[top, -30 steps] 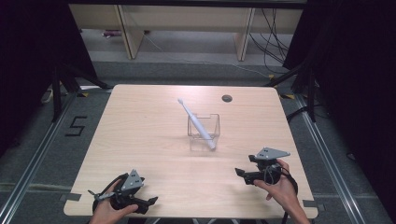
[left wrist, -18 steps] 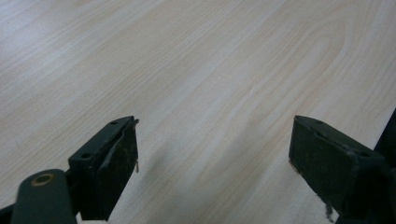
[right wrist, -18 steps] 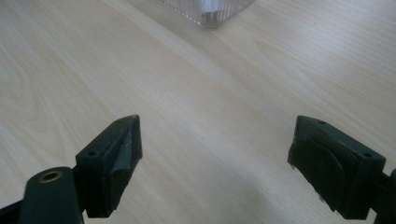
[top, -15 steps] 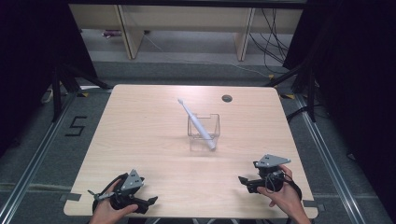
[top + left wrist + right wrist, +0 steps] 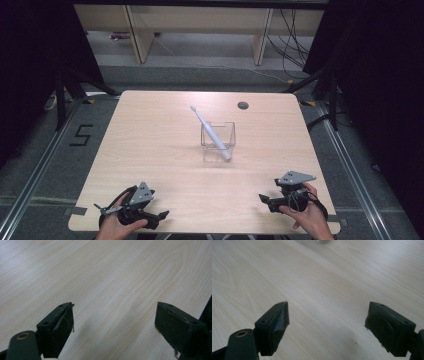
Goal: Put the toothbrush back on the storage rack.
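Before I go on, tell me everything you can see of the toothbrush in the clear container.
The toothbrush is white and slender, plastic by its look. It stands tilted in the clear square container at mid-table, its thicker handle end down at the near right corner, its small head up and leaning toward the far left, over the rim. It touches the container alone. Both grippers are far from it, at the table's near edge.

A: Light falls evenly from above on the tabletop (image 5: pixel 165 150); the surroundings are nearly black.

B: Both gripper views are soft, slightly blurred, with faint shadows under the jaws.
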`<act>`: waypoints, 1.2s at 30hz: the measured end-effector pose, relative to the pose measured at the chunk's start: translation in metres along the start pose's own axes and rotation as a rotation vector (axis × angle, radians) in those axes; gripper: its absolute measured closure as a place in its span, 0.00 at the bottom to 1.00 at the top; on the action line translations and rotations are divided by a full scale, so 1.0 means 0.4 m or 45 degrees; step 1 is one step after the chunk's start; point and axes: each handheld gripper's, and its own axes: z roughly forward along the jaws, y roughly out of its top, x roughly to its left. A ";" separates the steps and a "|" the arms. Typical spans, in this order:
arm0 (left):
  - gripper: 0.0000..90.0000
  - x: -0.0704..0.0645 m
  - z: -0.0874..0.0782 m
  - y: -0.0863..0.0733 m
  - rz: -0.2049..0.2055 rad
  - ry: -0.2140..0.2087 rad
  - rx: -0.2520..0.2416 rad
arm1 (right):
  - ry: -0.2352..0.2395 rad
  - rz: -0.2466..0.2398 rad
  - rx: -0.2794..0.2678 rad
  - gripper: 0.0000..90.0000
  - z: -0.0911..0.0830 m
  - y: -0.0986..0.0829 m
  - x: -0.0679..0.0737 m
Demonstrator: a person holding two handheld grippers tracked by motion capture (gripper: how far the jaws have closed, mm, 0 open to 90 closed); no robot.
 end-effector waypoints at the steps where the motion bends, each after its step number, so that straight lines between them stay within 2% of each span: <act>1: 0.17 0.000 0.001 0.000 -0.007 -0.002 0.001 | -0.004 0.025 0.017 0.21 -0.001 -0.003 0.003; 5: 0.17 0.000 0.007 0.000 -0.004 -0.001 -0.002 | -0.008 0.016 0.025 0.21 -0.009 -0.011 0.000; 6: 0.17 0.000 0.006 0.000 -0.008 0.000 -0.004 | -0.007 0.041 0.031 0.21 -0.012 -0.013 0.002; 7: 0.17 0.002 0.006 0.000 0.000 0.003 0.002 | -0.014 0.011 0.017 0.21 -0.013 -0.016 -0.002; 8: 0.17 0.002 0.006 0.000 0.000 0.003 0.002 | -0.014 0.011 0.017 0.21 -0.013 -0.016 -0.002; 9: 0.17 0.002 0.006 -0.002 -0.010 0.002 -0.004 | -0.001 0.056 0.043 0.21 -0.017 -0.019 0.003; 14: 0.17 0.001 0.005 0.000 0.002 0.000 -0.002 | -0.003 0.061 0.050 0.21 -0.020 -0.027 0.007; 15: 0.17 0.001 0.005 -0.001 0.003 0.000 -0.002 | -0.010 0.013 0.026 0.21 -0.017 -0.030 0.002; 16: 0.17 0.002 0.005 -0.001 0.005 -0.001 0.000 | -0.011 0.007 0.025 0.21 -0.018 -0.031 0.001; 17: 0.17 0.000 0.006 -0.002 -0.015 -0.005 -0.008 | -0.003 0.061 0.054 0.21 -0.022 -0.034 0.006; 19: 0.17 0.002 0.005 -0.001 -0.007 -0.003 -0.004 | -0.015 0.017 0.034 0.21 -0.018 -0.037 -0.002; 21: 0.17 0.001 0.006 -0.001 -0.004 0.000 -0.001 | -0.011 0.075 0.051 0.21 -0.019 -0.040 0.005; 22: 0.17 0.001 0.006 -0.001 -0.004 -0.003 -0.005 | -0.011 0.075 0.051 0.21 -0.019 -0.040 0.005; 24: 0.17 0.001 0.006 -0.001 -0.005 -0.001 -0.002 | -0.022 0.037 0.052 0.21 -0.022 -0.040 -0.002; 31: 0.17 0.000 0.007 -0.001 -0.005 -0.002 -0.002 | -0.010 0.066 0.064 0.21 -0.020 -0.041 0.002; 32: 0.17 0.000 0.007 -0.001 -0.005 -0.002 -0.002 | -0.010 0.066 0.064 0.21 -0.020 -0.041 0.002; 33: 0.17 0.001 0.007 -0.001 -0.004 -0.002 -0.001 | -0.018 0.037 0.053 0.21 -0.020 -0.040 -0.003; 34: 0.17 0.001 0.007 -0.001 -0.010 -0.001 0.000 | -0.010 0.061 0.065 0.21 -0.021 -0.040 0.000; 36: 0.17 0.001 0.005 0.000 -0.002 0.001 0.009 | -0.015 0.051 0.060 0.21 -0.019 -0.041 -0.002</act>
